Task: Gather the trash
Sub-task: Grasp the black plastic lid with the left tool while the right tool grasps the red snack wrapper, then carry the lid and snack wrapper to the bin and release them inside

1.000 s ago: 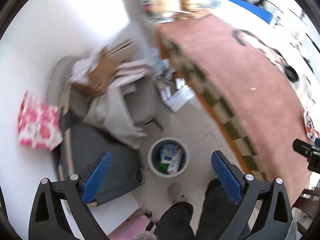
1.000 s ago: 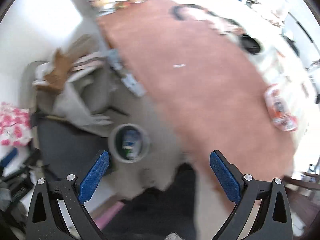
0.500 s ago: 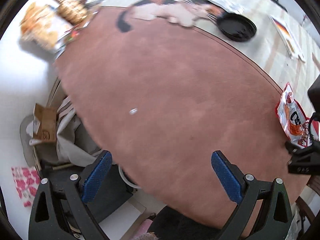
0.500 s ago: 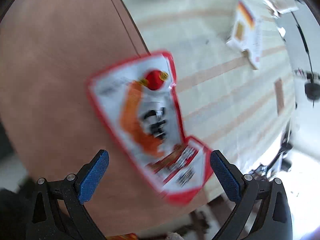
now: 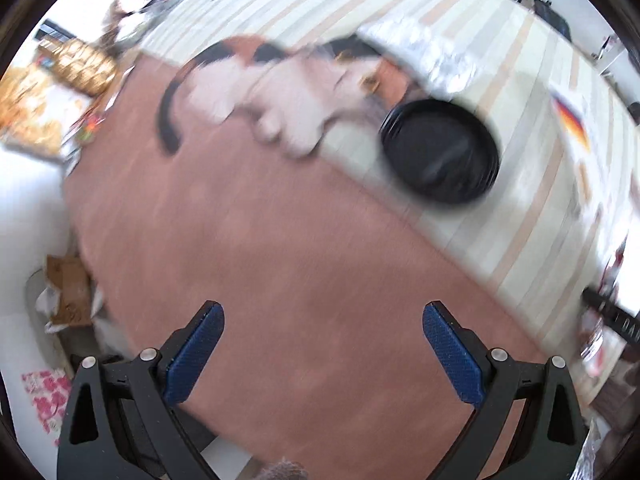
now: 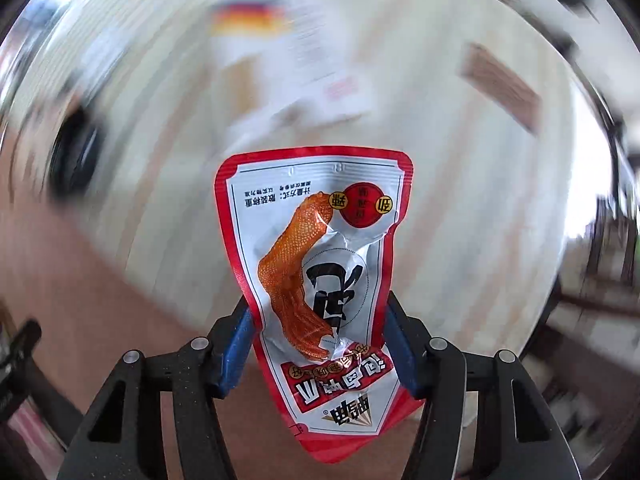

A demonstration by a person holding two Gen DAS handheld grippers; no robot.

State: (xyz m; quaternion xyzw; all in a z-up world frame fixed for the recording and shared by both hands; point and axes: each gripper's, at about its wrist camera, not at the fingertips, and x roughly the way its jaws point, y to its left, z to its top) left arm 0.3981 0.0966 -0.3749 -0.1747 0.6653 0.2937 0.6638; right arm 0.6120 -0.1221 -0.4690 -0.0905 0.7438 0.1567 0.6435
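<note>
right gripper [image 6: 316, 344] closing on the red-and-white crinkly plastic snack packet [image 6: 316, 280], pinching its sides, prob so it lifts clean off the table | left gripper [image 5: 324, 352] spread wide, empty, just hovering over brown tabletop [image 5: 280, 248]

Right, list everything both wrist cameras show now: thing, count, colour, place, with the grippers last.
snack packet: one, red and white with an orange picture, between the right gripper's pads
black dish: one, black, on the striped cloth
striped cloth: one, cream with tan stripes, over the table's far part
brown mat: one, reddish brown, on the table under the left gripper
cat picture: one, white, orange and black, at the mat's far edge; blurred
flag leaflet: one, white with black, red and yellow stripes, on the cloth
left gripper: one, black with blue pads, open and empty
right gripper: one, black with blue pads, jaws closing on the packet
</note>
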